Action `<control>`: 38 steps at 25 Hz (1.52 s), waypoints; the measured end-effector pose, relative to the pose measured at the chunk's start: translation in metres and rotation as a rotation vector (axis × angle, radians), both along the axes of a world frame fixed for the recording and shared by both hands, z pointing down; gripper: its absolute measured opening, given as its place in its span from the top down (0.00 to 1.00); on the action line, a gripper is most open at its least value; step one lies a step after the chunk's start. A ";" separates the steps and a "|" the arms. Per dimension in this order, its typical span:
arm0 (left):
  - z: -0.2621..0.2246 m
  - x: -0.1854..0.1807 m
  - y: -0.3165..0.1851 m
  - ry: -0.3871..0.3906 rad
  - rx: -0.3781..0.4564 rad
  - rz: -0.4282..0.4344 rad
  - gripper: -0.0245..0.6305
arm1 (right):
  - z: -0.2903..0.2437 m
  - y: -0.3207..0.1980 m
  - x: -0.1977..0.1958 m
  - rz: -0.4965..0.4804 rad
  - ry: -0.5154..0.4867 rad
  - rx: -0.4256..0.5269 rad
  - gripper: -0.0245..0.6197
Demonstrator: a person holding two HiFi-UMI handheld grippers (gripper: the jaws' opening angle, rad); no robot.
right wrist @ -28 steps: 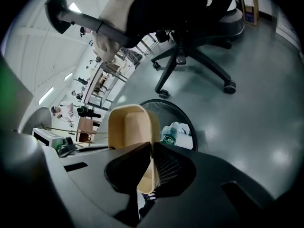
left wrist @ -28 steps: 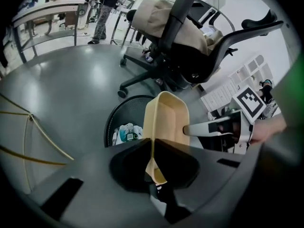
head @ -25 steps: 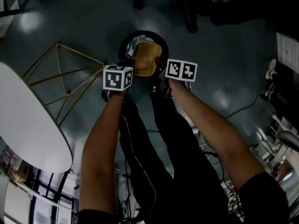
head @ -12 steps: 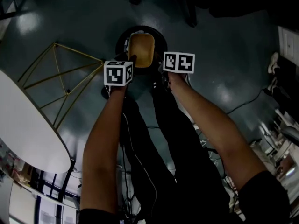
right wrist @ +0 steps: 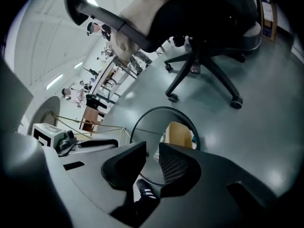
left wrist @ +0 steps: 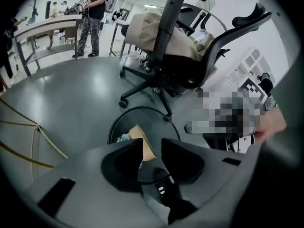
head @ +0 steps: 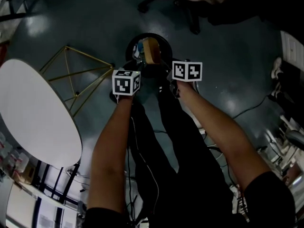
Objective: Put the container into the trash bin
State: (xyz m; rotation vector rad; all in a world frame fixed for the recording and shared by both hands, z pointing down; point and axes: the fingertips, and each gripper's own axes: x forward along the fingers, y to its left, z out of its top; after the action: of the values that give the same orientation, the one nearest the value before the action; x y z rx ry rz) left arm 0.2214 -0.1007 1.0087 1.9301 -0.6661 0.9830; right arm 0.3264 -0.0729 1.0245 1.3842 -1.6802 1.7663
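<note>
The brown container [head: 151, 51] stands on edge inside the round black trash bin [head: 164, 44], among other rubbish. It also shows in the left gripper view as the container [left wrist: 146, 144] within the bin rim [left wrist: 124, 118], and in the right gripper view as the container [right wrist: 179, 134] inside the bin rim [right wrist: 142, 118]. My left gripper [left wrist: 152, 145] hangs just above the bin, jaws apart and closing a little, nothing pressed between them. My right gripper [right wrist: 153, 150] is beside it with jaws opening and nothing in the gap. Both marker cubes sit just short of the bin in the head view.
A white oval table [head: 33, 113] and a gold wire frame [head: 76, 75] stand to the left. A black office chair [left wrist: 190, 46] with cloth draped on it is just beyond the bin. Cables [head: 247, 108] lie on the floor at right. People [left wrist: 95, 13] stand far off.
A second ago both grippers held the container over the bin. It has dropped in and turned on edge; both grippers have let go and risen slightly.
</note>
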 end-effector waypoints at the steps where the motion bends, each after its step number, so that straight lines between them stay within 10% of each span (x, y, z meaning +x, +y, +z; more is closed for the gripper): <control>1: -0.012 0.001 0.001 0.015 0.013 -0.009 0.79 | -0.011 -0.002 -0.004 -0.013 -0.009 0.015 0.80; 16: -0.275 -0.027 -0.019 0.241 0.169 -0.233 0.96 | -0.329 -0.052 -0.070 -0.249 -0.179 0.481 0.89; 38: -0.753 -0.087 0.030 0.643 0.928 -0.226 0.96 | -0.762 0.020 -0.114 -0.662 -0.561 1.292 0.90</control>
State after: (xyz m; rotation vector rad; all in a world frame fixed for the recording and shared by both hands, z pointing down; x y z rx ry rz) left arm 0.1344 -0.0705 0.2558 2.6699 -1.0092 -0.1932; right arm 0.2121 -0.0526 0.2624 0.3810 -3.3253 0.5861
